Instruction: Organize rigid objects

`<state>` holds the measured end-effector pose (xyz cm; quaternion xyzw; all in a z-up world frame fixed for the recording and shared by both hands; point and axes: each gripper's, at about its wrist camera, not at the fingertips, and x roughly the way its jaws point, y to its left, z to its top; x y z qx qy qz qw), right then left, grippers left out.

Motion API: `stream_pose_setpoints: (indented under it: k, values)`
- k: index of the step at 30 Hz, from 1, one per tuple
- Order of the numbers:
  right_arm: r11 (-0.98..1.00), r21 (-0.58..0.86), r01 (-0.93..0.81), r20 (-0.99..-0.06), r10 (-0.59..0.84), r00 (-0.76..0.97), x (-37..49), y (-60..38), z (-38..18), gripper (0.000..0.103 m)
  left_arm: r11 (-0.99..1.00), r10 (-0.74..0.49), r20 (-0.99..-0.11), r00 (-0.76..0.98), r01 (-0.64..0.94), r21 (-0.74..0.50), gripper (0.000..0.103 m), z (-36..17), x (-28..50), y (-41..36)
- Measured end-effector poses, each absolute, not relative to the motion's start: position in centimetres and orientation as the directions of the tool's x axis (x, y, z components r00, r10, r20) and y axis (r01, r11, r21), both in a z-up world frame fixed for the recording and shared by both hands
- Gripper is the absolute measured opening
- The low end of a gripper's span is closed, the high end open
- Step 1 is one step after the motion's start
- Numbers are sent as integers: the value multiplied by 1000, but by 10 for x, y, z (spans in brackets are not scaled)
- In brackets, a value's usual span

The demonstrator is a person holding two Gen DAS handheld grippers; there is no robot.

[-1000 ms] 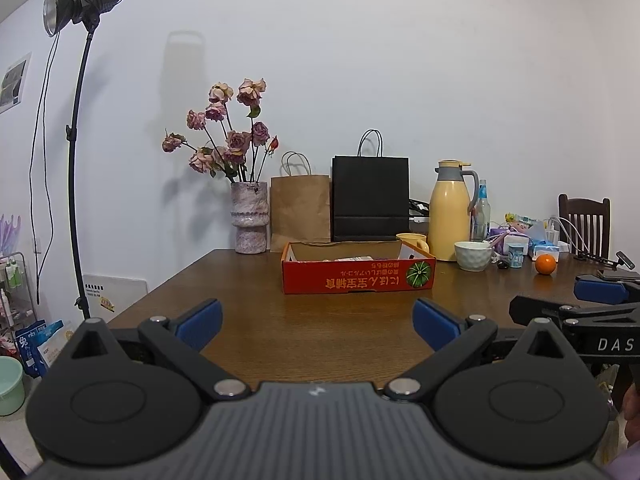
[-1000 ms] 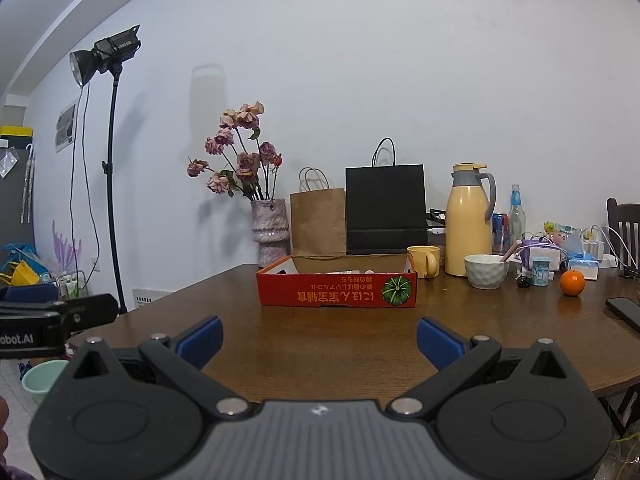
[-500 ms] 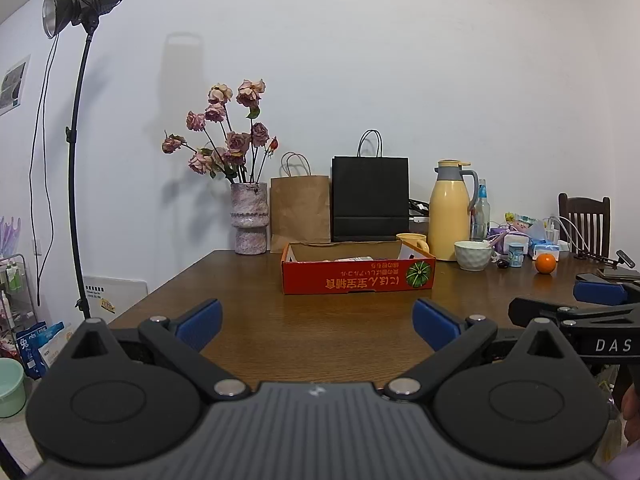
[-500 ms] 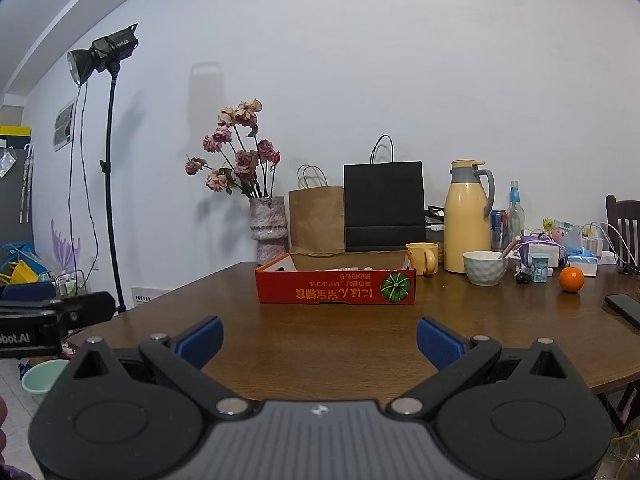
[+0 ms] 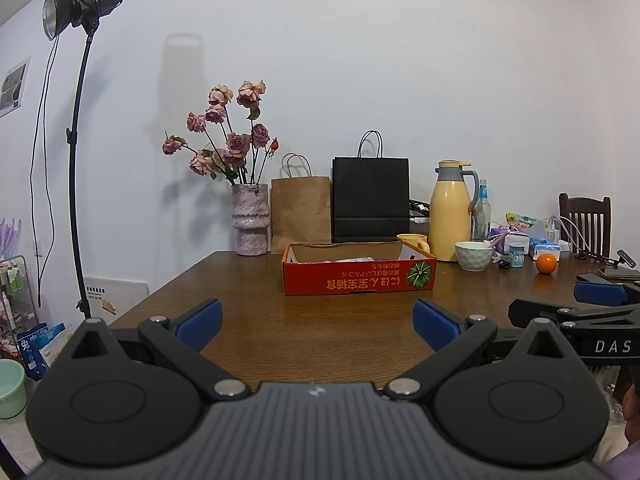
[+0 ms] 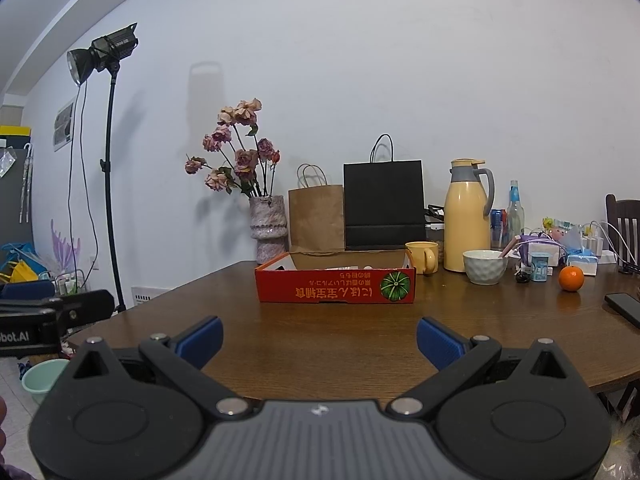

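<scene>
A red cardboard box [image 5: 358, 276] [image 6: 336, 286] sits open on the brown wooden table [image 5: 320, 328] [image 6: 340, 336], with items inside barely visible. My left gripper [image 5: 316, 322] is open and empty, held over the table's near edge. My right gripper [image 6: 320, 338] is open and empty too, at about the same distance from the box. The right gripper also shows at the right edge of the left wrist view [image 5: 592, 316]. Loose objects stand at the right: a white bowl [image 6: 485, 267], a yellow mug [image 6: 422, 257], an orange [image 6: 571, 278], a small blue carton [image 6: 540, 266].
Along the back stand a vase of dried roses [image 6: 269, 228], a brown paper bag [image 6: 316, 218], a black paper bag [image 6: 384, 204] and a yellow thermos [image 6: 468, 220]. A phone [image 6: 624, 306] lies at the right edge. A light stand [image 6: 110, 160] is left of the table, a chair [image 5: 584, 220] at the right.
Both grippers stay open and nearly still. The right wrist view has shifted very slightly, with the box a little lower in the frame.
</scene>
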<state>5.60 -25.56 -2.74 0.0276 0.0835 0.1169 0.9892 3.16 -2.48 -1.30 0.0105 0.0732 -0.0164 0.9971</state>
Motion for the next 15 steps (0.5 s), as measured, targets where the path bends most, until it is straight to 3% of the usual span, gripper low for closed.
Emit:
stream_pose_setpoints:
  k: [15]
  values:
    - [971,76,-226,-162,236,958,56,-255,-28,103,999,-44,-148,988,47,16,103,-15,32,-24]
